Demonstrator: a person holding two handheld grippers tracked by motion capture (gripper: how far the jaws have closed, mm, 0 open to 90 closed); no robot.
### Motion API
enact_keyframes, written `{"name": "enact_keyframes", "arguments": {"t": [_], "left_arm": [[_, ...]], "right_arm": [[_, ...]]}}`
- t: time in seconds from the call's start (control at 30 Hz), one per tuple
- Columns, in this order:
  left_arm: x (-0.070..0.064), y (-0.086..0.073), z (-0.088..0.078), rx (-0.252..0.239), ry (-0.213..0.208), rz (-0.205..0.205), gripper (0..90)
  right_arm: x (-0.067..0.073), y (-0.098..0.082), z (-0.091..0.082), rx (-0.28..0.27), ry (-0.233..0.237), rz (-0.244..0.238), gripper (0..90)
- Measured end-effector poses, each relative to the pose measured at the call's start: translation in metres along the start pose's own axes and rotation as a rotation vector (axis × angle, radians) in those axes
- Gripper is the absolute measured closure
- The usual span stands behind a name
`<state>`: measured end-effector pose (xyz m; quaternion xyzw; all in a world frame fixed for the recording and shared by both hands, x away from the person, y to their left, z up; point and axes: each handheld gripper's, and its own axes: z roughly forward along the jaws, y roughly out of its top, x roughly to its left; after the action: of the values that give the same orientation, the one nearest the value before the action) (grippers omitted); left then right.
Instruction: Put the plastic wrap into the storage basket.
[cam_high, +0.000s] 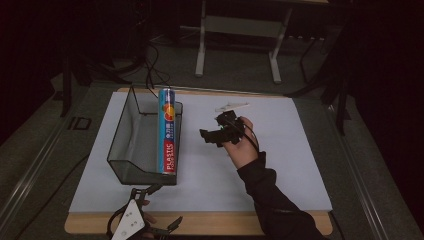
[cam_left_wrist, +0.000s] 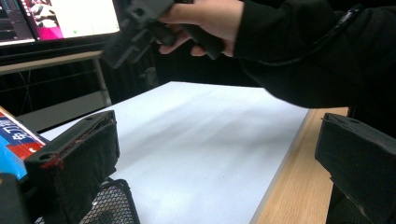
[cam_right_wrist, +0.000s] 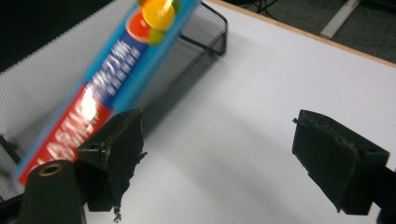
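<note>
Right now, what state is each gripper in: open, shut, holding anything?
Left gripper: open, nothing between its jaws, near the mesh basket.
Right gripper: open, empty, above the white sheet beside the long box.

It looks like a lab or test room, kept dark around one lit table (cam_high: 300, 220) with a wooden edge and a white sheet (cam_high: 280, 165) on top. A lit monitor (cam_left_wrist: 70, 18) stands on a bench beyond it, cables (cam_high: 150, 65) trail over grey carpet, and another desk's metal legs (cam_high: 201, 45) stand behind.
</note>
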<state>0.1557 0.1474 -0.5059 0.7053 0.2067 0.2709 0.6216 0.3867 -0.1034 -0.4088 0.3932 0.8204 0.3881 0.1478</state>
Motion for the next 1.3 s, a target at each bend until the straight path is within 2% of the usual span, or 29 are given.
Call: {"name": "enact_keyframes", "arguments": {"t": [0.33,0.57,1.0,1.1,1.2,1.3], "left_arm": [[0.000,-0.001,0.003,0.009,-0.005,0.002,0.4],[-0.001,-0.001,0.005,0.016,-0.009,0.011,0.4],[-0.001,-0.001,0.005,0.016,-0.007,0.011,0.4],[-0.002,-0.001,0.005,0.018,-0.007,0.013,0.4],[-0.002,-0.001,0.006,0.021,-0.008,0.014,0.4],[-0.002,-0.001,0.006,0.020,-0.007,0.014,0.4]], "right_arm": [[-0.029,-0.037,-0.029,0.005,0.015,0.002,14.8],[-0.043,-0.061,-0.052,-0.007,0.010,0.007,14.3],[-0.051,-0.099,-0.074,0.000,0.001,0.005,14.4],[-0.058,-0.116,-0.081,-0.001,-0.027,0.014,14.7],[-0.062,-0.126,-0.085,0.003,-0.023,0.028,14.8],[-0.064,-0.133,-0.090,0.008,-0.037,0.022,14.9]]}}
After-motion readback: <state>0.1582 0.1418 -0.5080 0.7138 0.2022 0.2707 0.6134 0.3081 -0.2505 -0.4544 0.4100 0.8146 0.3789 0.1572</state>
